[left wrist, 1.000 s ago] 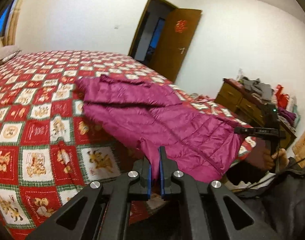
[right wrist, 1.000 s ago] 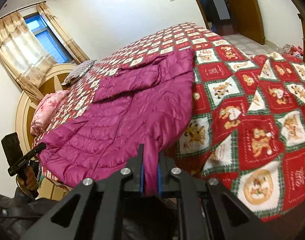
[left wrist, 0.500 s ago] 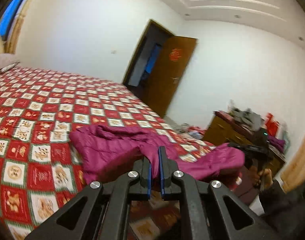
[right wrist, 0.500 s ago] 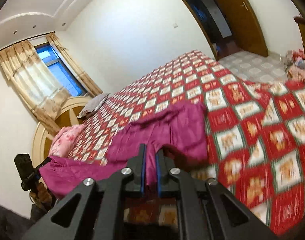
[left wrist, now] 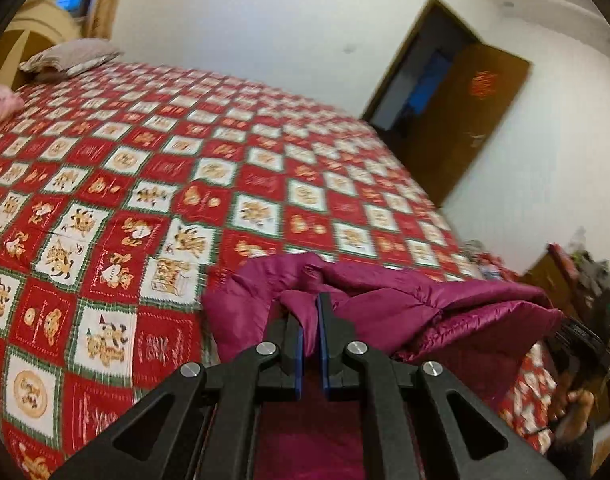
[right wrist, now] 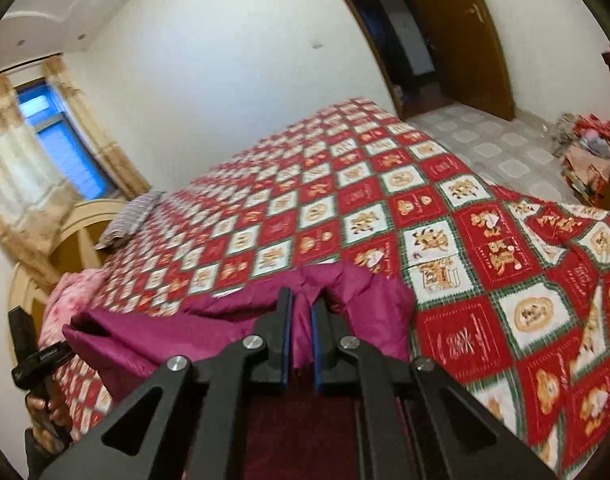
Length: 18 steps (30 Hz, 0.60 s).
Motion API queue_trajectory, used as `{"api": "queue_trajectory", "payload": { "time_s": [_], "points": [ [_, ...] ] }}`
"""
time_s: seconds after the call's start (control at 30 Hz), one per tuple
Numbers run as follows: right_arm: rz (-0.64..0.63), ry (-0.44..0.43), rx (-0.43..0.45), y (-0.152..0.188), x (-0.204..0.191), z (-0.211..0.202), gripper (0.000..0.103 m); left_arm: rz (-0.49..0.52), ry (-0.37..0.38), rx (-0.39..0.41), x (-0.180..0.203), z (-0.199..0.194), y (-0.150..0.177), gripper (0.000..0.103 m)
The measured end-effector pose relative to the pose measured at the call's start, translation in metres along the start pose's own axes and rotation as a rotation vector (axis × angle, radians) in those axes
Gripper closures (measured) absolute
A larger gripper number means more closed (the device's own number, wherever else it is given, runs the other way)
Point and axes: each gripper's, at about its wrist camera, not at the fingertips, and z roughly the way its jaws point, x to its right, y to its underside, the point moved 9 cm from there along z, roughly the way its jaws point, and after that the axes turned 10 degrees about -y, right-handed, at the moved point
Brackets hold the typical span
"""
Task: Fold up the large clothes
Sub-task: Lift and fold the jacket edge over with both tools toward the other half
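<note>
I have the puffy magenta quilted down jacket (left wrist: 385, 300) pinched in both tools. My left tool (left wrist: 309, 344) is closed down to a narrow gap with a fold of the jacket's edge caught between its blue-lined fingers (left wrist: 299, 346), and my right tool (right wrist: 301, 340) is clamped the same way on another bit of the edge, fabric filling the slit between its fingers (right wrist: 317, 344). The jacket is bunched at the near edge of the bed (left wrist: 145, 184), which wears a red, white and green patchwork quilt with cartoon animals; the garment lies low across the quilt between my two tools, with the far part of it doubled up in soft rolls rather than spread flat. From the right tool's camera I can see my left hand (right wrist: 45, 404) gripping its handle beyond the far end of the jacket.

As for progress, I judge the fold is under way but not finished: the jacket is gathered and partly doubled over, yet no neat rectangle shows. Both pictures are smeared by motion, so I can't say for sure which edge I hold; it may be the hem. What is left, as I read it, is laying the held edge down squarely, smoothing the bulk, and making at least one more fold.
</note>
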Motion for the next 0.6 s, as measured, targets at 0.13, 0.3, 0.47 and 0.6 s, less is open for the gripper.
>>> {"api": "queue_trajectory", "payload": {
  "time_s": [0.13, 0.3, 0.47, 0.6],
  "points": [
    [0.017, 0.063, -0.009, -0.007, 0.018, 0.041, 0.092, -0.007, -0.095, -0.031, -0.008, 0.042, -0.011, 0.098],
    [0.016, 0.165, -0.025, -0.005, 0.044, 0.092, 0.092, -0.023, -0.189, -0.078, -0.019, 0.099, -0.012, 0.098],
    [-0.056, 0.314, -0.058, 0.007, 0.066, 0.129, 0.092, -0.011, -0.277, -0.122, -0.024, 0.145, -0.001, 0.098],
    [-0.078, 0.364, -0.073, 0.016, 0.078, 0.144, 0.092, 0.034, -0.324, -0.125, -0.023, 0.167, 0.009, 0.097]
  ]
}}
